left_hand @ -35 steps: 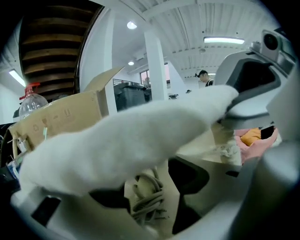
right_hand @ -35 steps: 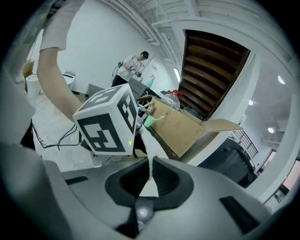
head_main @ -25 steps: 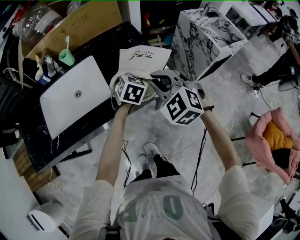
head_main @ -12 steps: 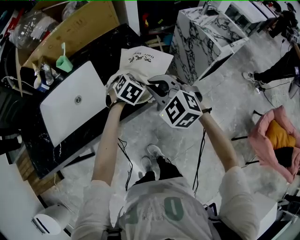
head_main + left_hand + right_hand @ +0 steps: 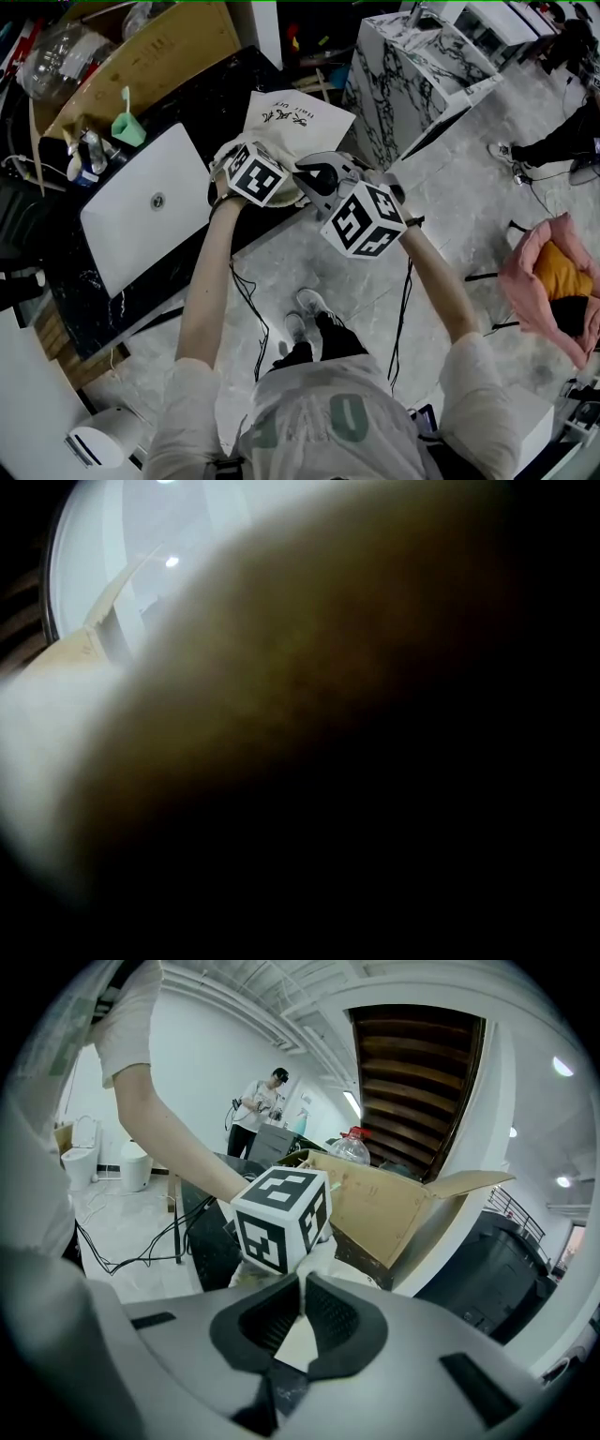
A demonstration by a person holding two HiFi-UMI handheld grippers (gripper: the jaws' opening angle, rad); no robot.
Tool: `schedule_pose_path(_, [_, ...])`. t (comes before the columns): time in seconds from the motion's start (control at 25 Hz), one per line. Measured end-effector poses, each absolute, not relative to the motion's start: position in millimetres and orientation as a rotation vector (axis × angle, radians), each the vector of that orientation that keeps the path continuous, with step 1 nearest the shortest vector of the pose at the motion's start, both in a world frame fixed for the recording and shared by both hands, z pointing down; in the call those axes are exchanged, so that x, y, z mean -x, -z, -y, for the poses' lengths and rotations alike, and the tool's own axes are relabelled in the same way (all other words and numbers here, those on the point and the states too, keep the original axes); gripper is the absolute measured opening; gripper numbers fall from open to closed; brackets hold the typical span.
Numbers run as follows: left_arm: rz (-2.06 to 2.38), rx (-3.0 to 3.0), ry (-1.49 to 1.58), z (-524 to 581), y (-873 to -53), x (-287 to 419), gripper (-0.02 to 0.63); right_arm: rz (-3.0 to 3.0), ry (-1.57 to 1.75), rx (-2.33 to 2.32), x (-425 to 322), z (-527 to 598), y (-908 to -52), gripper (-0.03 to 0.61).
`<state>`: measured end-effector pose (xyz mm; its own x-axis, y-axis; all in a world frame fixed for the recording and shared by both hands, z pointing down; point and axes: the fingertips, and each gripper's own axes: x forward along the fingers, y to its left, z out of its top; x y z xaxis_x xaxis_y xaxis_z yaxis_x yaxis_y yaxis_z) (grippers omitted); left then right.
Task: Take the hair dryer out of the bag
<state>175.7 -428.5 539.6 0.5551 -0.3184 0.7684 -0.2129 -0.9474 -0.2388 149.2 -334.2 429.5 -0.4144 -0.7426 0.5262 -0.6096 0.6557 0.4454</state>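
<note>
A cream cloth bag (image 5: 296,116) with dark print lies at the near edge of the black table (image 5: 225,82). My left gripper is pushed into the bag's mouth, so only its marker cube (image 5: 255,174) (image 5: 281,1219) shows and the jaws are hidden. Blurred tan fabric (image 5: 281,667) fills the left gripper view, which is dark below. My right gripper (image 5: 315,176) (image 5: 300,1283) sits just right of the cube at the bag's opening, its jaws shut with a thin fold of cream cloth pinched between the tips. No hair dryer shows in any view.
A white closed laptop (image 5: 150,202) lies left of the bag. Behind it stand a cardboard box (image 5: 155,45) (image 5: 394,1208) and small bottles. A marble block (image 5: 412,75) stands to the right, a pink jacket (image 5: 553,281) lies on the floor, and cables trail there.
The left gripper's cube has rolled and shifted a little farther up into the bag's mouth. The right gripper stays shut at the opening, nearly in place.
</note>
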Motion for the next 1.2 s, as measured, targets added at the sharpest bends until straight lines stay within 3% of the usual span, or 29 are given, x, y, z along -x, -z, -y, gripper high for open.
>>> schedule_pose_path(0.76, [-0.647,2.789,1.59,395,-527,-148,0.259,2.107,0.241,-1.109,-154,342,-434,0.041])
schedule_pose_path(1.2, [-0.493,2.693,1.471,374,-540,-142,0.279,2.148,0.239,-1.04,-142,324,-440,0.041])
